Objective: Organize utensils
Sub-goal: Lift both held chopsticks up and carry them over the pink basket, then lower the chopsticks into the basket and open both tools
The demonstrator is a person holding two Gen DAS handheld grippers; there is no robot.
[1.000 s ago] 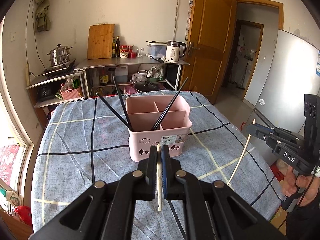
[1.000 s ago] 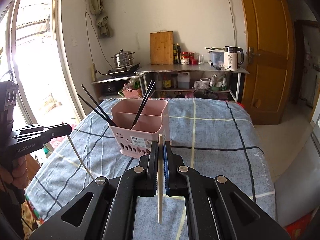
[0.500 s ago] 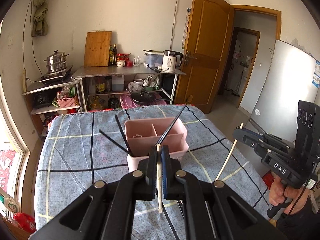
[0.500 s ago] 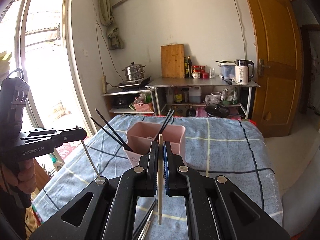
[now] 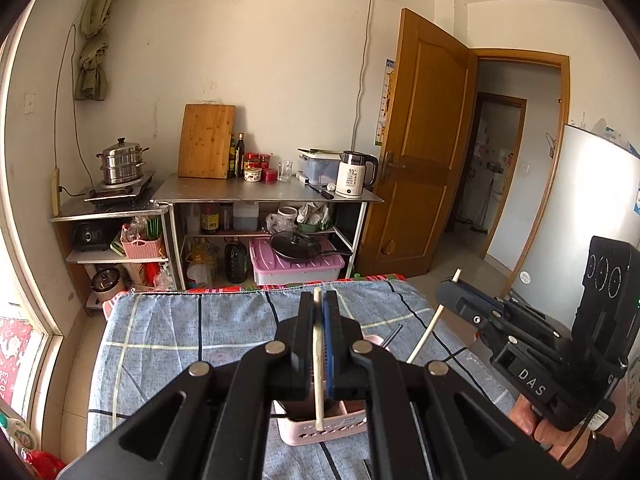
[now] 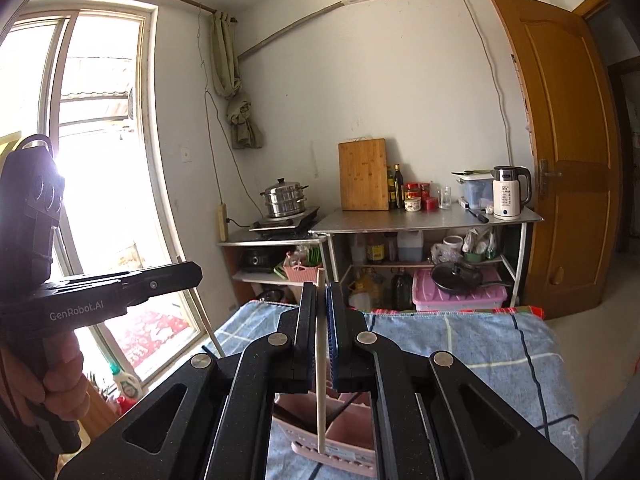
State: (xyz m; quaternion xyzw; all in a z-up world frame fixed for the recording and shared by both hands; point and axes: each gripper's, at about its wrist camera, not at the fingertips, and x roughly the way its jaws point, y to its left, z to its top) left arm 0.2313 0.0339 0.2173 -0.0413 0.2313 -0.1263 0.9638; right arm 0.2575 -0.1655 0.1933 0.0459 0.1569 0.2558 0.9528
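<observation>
My left gripper (image 5: 319,300) is shut on a cream chopstick (image 5: 318,380) that hangs down over the pink utensil basket (image 5: 320,432), which sits on the blue checked tablecloth (image 5: 180,332). My right gripper (image 6: 321,292) is shut on a second cream chopstick (image 6: 321,400) above the same basket (image 6: 340,456). A black chopstick (image 5: 392,336) stands in the basket. The right gripper with its chopstick (image 5: 426,334) shows at the right of the left wrist view; the left gripper body (image 6: 120,288) shows at the left of the right wrist view. Most of the basket is hidden behind the jaws.
Beyond the table's far edge stand a metal shelf unit (image 5: 264,196) with a kettle (image 5: 354,174), cutting board and bottles, and a pink storage box (image 5: 296,268). A wooden door (image 5: 420,144) is at the right, a window (image 6: 100,160) at the left.
Both grippers have risen and moved forward over the basket, each still holding its chopstick. The basket has slid down under the jaws in both views.
</observation>
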